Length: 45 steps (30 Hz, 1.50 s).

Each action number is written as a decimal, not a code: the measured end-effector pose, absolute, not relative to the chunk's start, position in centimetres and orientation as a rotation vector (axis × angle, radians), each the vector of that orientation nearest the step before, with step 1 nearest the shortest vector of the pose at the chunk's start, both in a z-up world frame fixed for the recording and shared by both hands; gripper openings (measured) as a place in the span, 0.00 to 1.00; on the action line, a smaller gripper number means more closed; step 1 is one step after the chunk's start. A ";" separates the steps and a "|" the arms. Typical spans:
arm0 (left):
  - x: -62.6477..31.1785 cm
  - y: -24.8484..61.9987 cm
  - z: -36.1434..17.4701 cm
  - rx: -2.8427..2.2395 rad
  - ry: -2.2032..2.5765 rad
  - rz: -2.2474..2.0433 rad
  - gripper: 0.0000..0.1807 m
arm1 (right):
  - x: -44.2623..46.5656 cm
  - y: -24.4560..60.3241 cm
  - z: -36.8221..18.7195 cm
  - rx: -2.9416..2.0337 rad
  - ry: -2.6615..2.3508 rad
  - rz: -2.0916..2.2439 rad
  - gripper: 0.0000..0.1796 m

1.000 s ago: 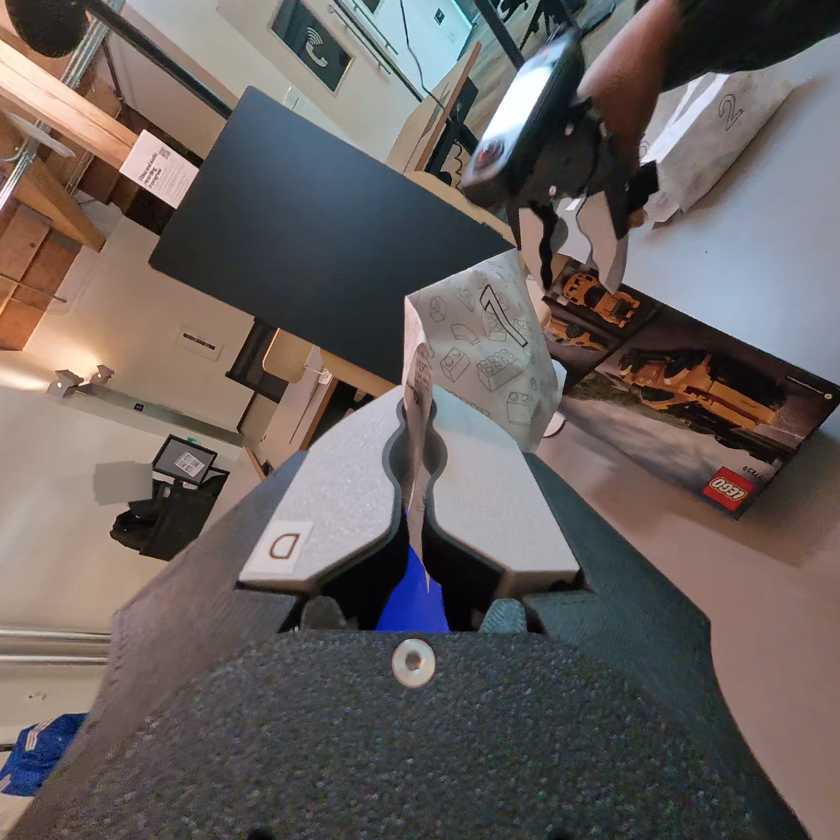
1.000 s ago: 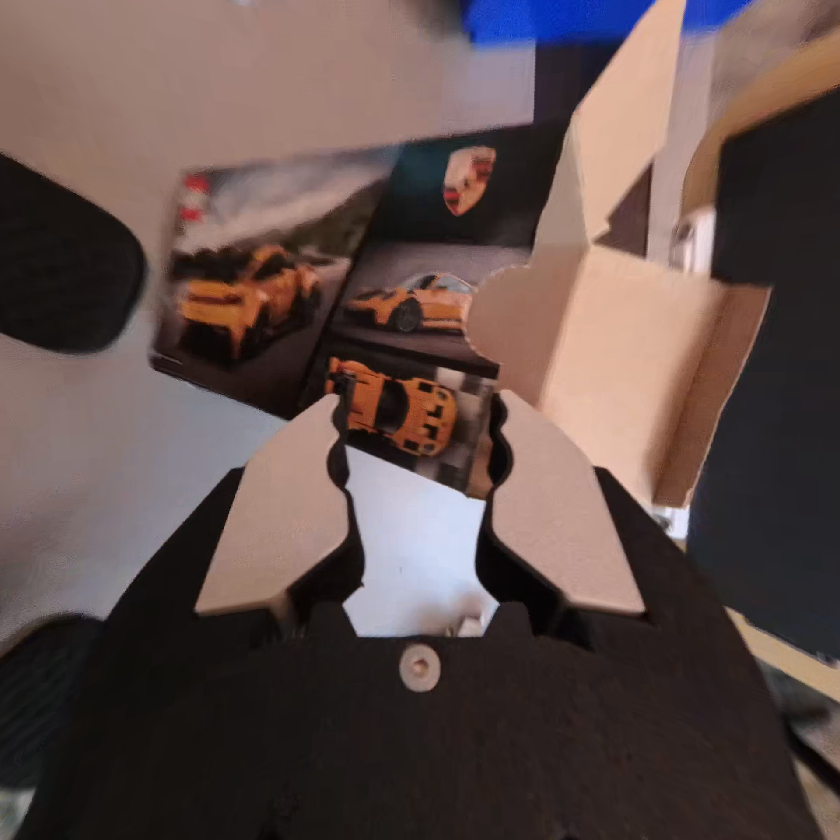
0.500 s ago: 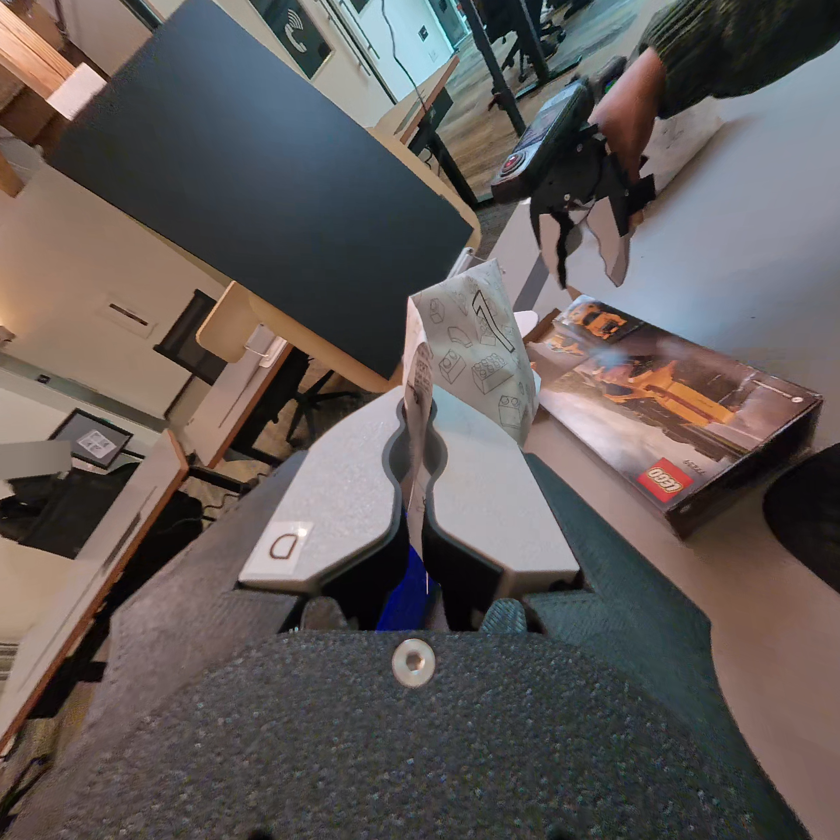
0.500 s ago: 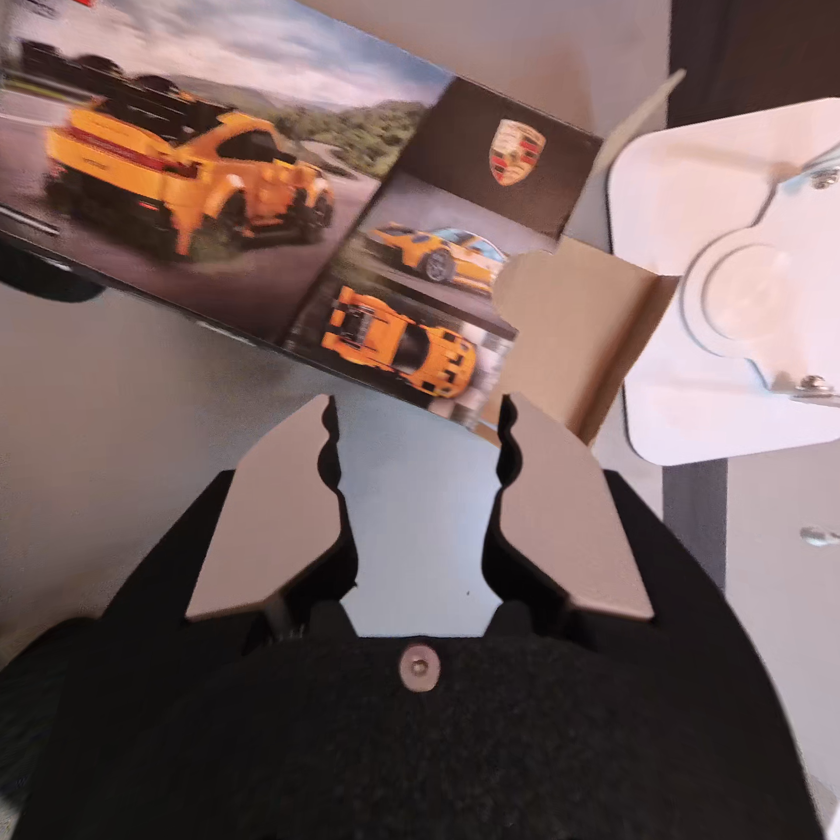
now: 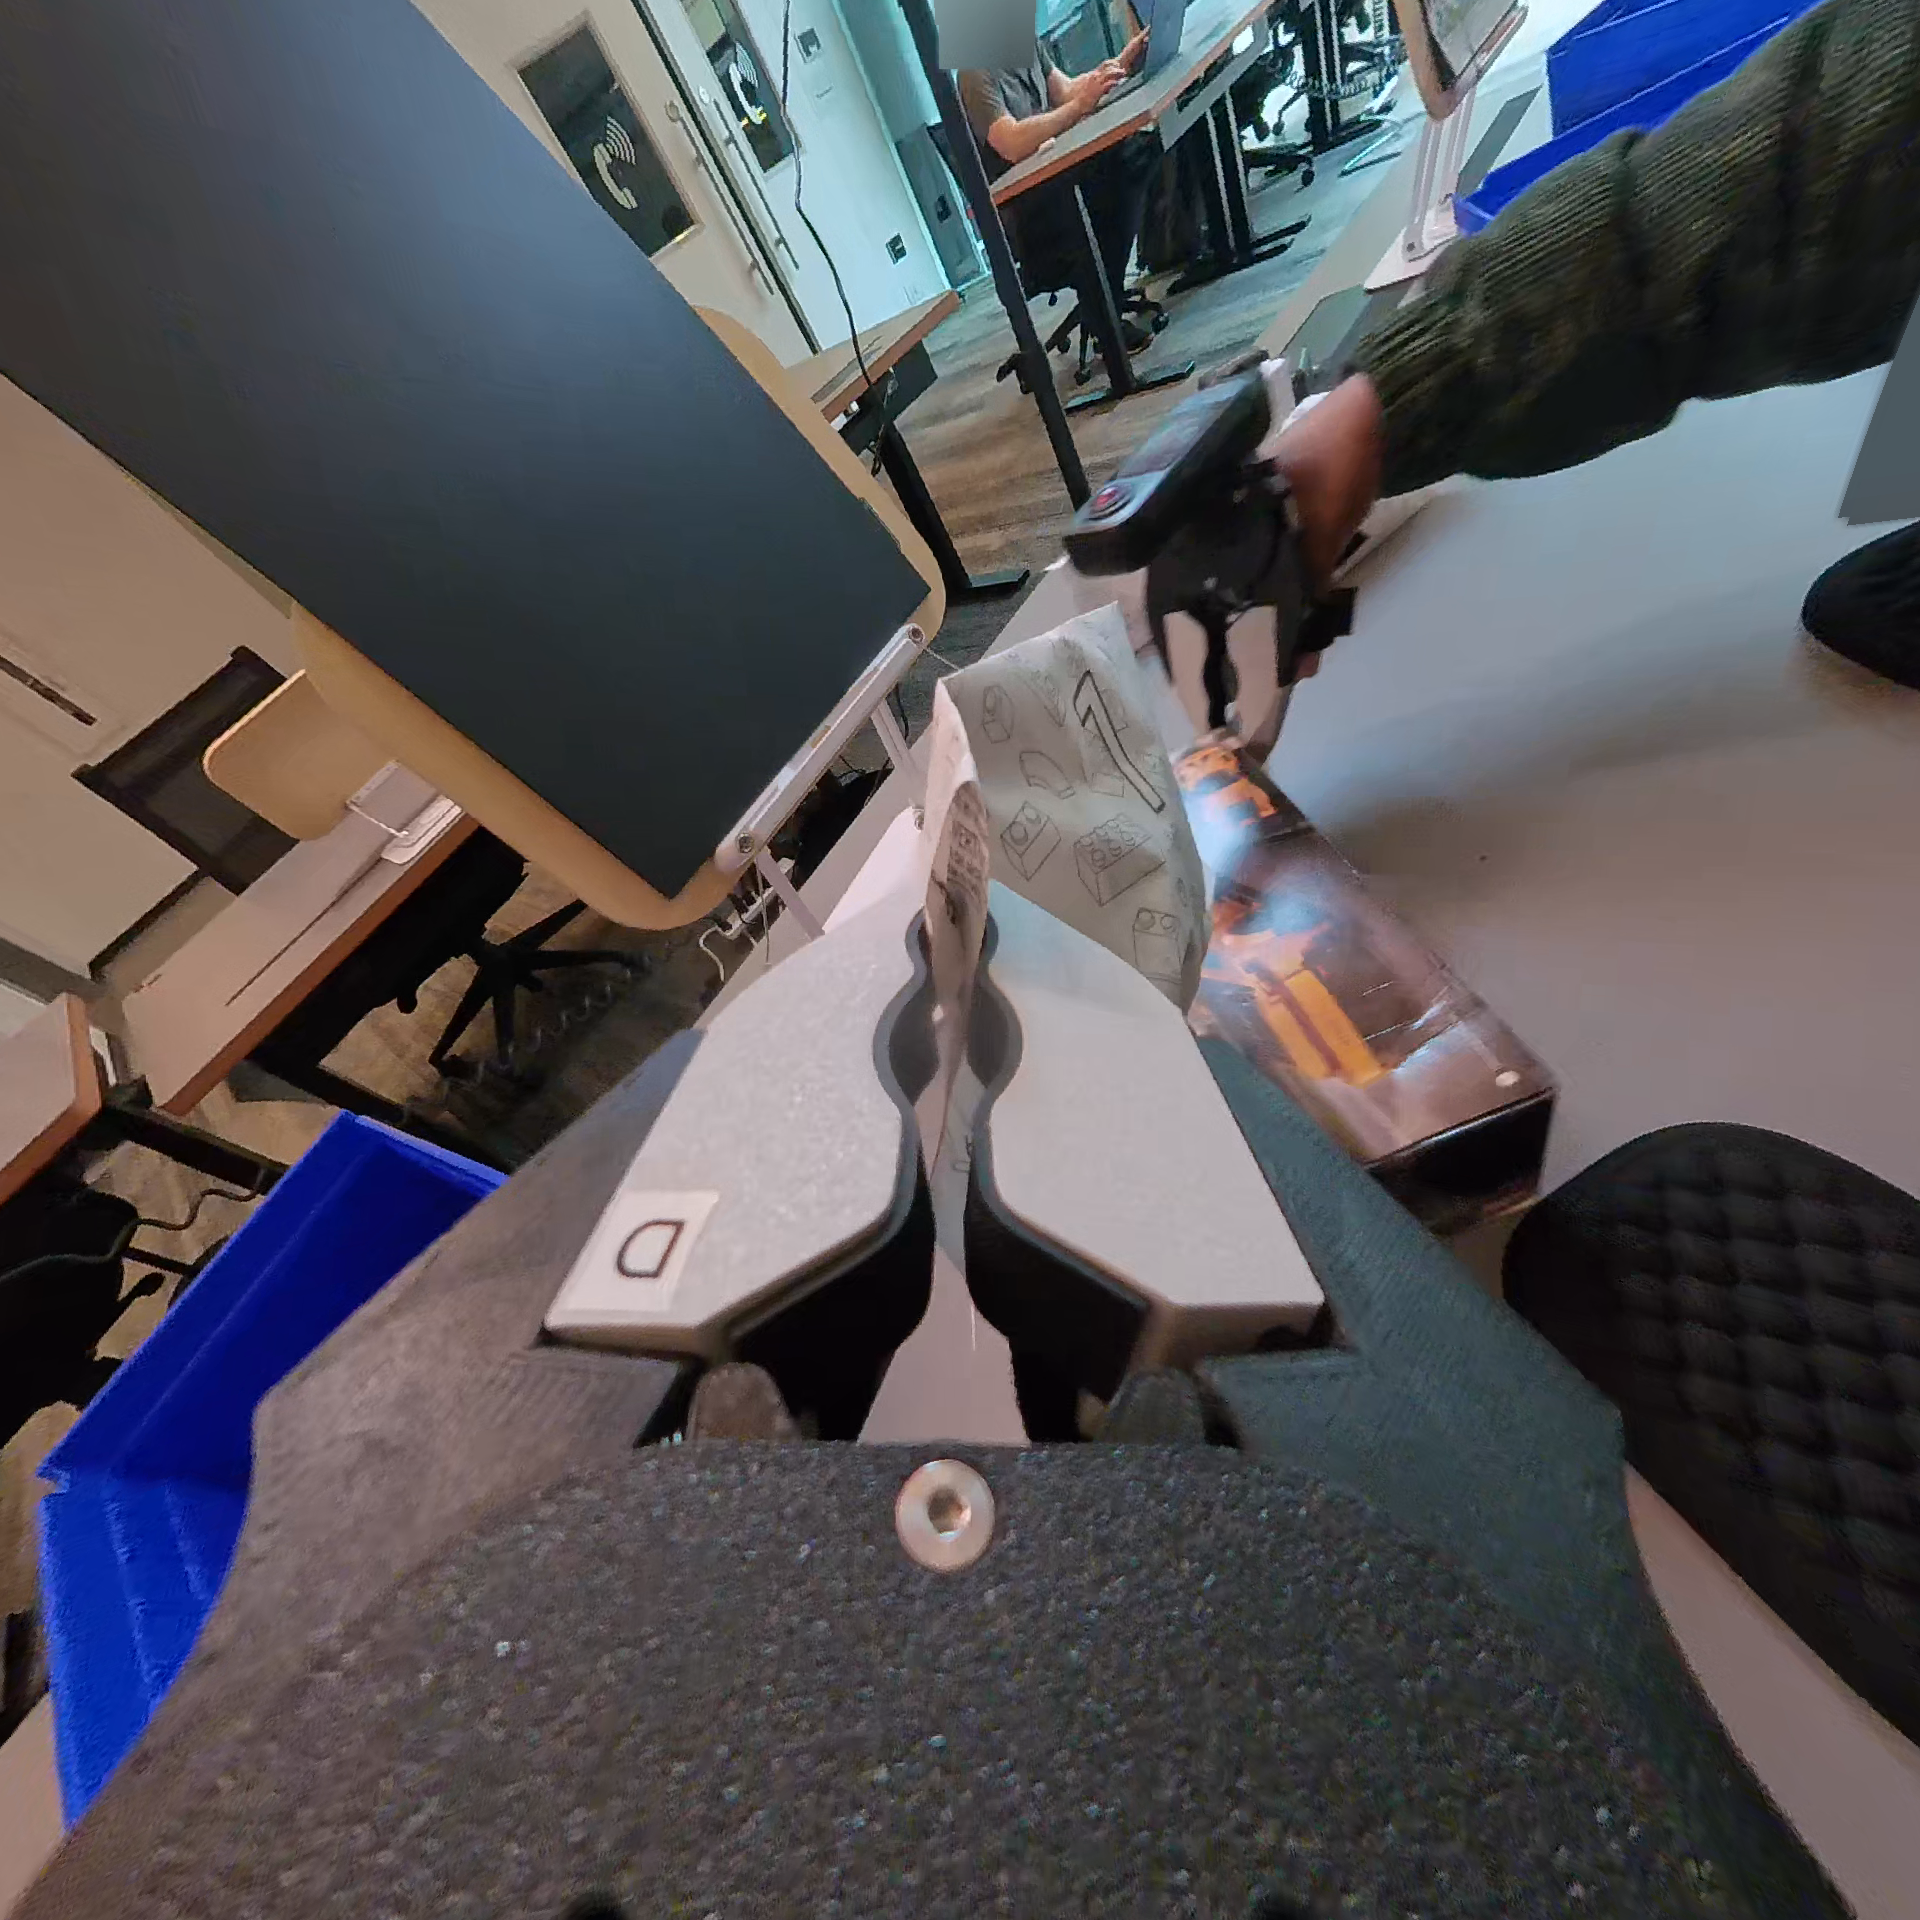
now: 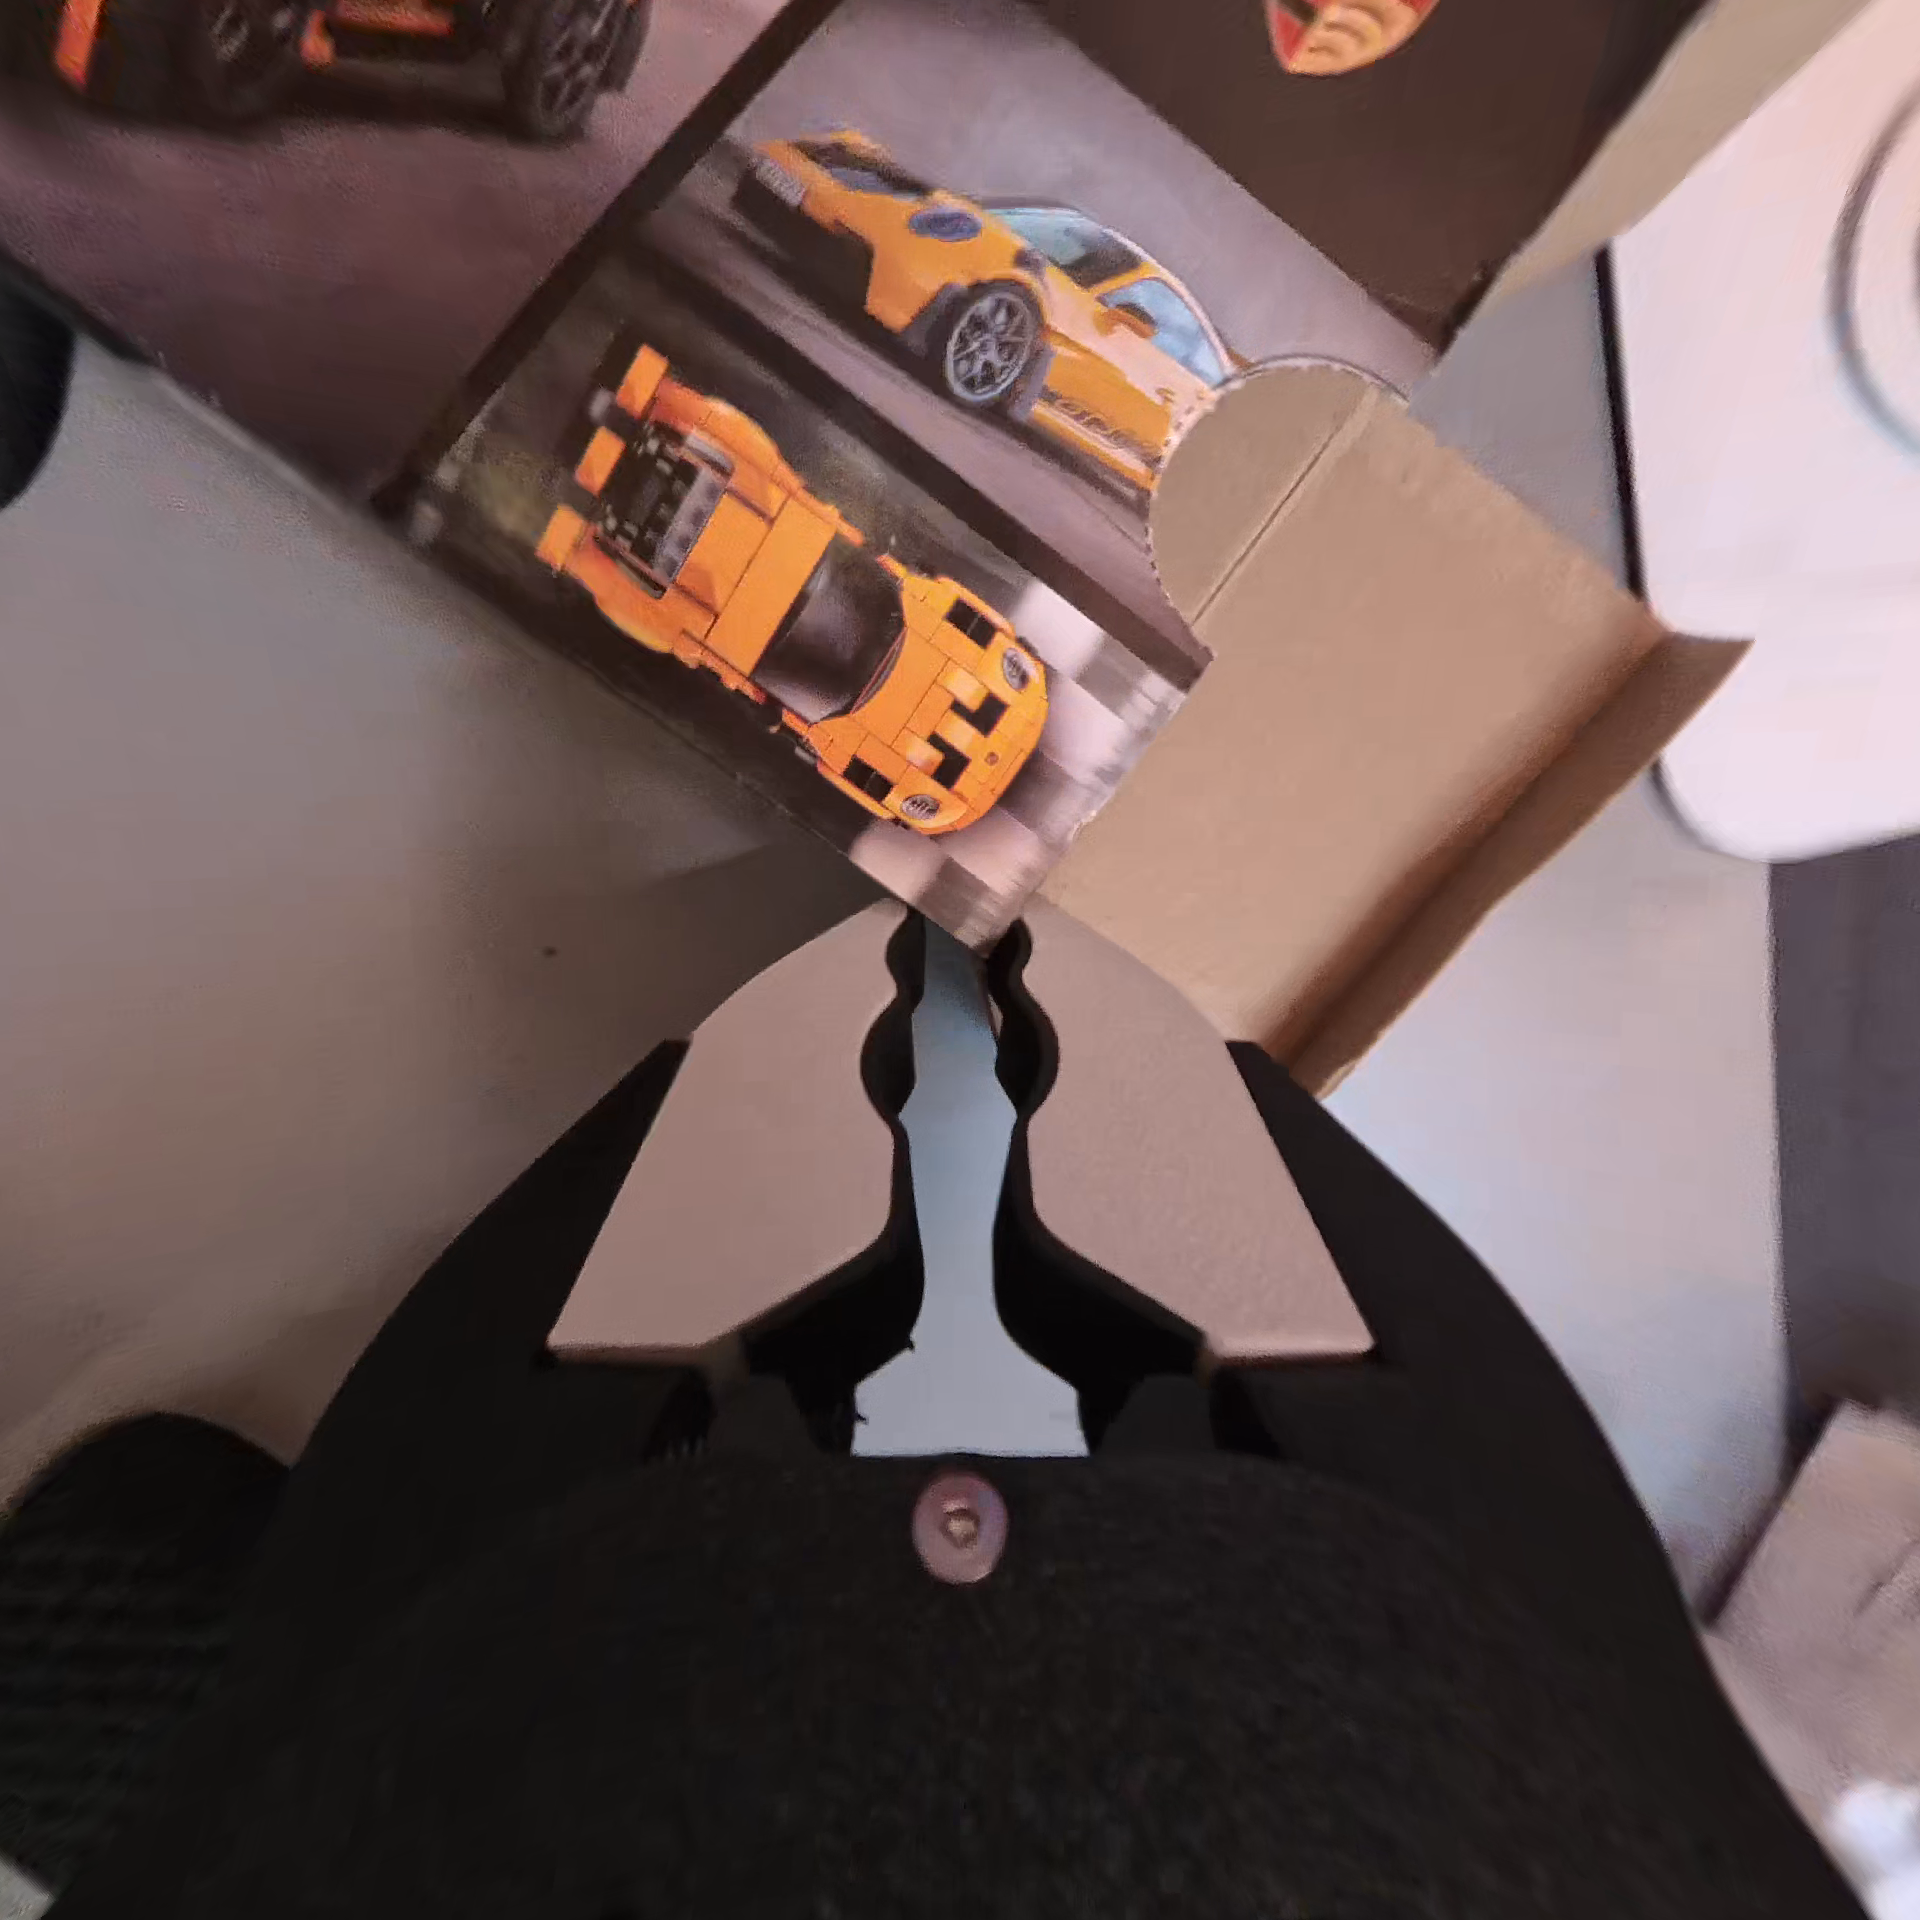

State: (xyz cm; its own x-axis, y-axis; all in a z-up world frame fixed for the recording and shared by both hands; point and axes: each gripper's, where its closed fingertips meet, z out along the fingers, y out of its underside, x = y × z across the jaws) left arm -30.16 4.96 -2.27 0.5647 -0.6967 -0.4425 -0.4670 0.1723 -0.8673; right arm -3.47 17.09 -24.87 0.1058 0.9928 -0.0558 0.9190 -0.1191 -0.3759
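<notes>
My left gripper [image 5: 951, 935] is shut on the edge of a white paper bag [image 5: 1081, 821] printed with brick drawings and holds it up above the table. Beyond the bag lies a toy box [image 5: 1340, 997] with orange cars pictured on it. My right gripper [image 6: 956, 930] has its jaws almost together, pinching the near corner of that box [image 6: 790, 582], next to its open brown flap [image 6: 1382, 727]. In the left wrist view the right gripper [image 5: 1226, 675] shows at the box's far end, held by a hand in a green sleeve.
The grey table [image 5: 1610, 831] bears a black mesh object [image 5: 1745, 1330] at the right. A blue bin [image 5: 208, 1351] stands at the left edge. A dark panel [image 5: 416, 416] rises behind. A white stand base [image 6: 1787, 520] lies beside the box flap. Across from one pair of fingers to the other is roughly 35 cm. From either gripper's tips it is about 30 cm to the black mesh object [image 5: 1745, 1330].
My right gripper has come down to the box corner and its jaws have closed from wide open to nearly together. My left gripper has tilted, still holding the bag.
</notes>
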 end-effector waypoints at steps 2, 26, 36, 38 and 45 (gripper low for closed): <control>-30.1 5.1 -2.6 -1.476 1.040 -0.224 0.00 | -2.1 15.8 -24.7 -2.310 -1.588 0.388 0.06; -18.7 1.5 -3.2 -1.445 1.113 -0.589 0.01 | -1.5 5.4 -25.0 -1.920 -1.135 0.623 0.20; -14.0 0.5 -5.1 -1.402 1.178 -0.811 0.01 | 2.4 4.3 -17.7 -1.608 -0.960 1.054 0.35; -13.0 -0.1 -5.6 -1.378 1.226 -0.872 0.00 | 2.9 2.7 -15.6 -1.500 -0.984 1.093 0.46; -9.9 -1.7 -7.1 -1.294 1.368 -0.980 0.01 | 1.0 -1.5 -13.5 -1.286 -1.178 0.964 0.48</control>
State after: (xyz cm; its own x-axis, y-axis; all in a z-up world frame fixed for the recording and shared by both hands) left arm -9.89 -1.66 -7.14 0.0416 -0.9919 -0.1198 -0.2054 0.1088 -0.9726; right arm 0.99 -1.51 -13.53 0.1779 0.9791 0.0990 0.0965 0.0827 -0.9919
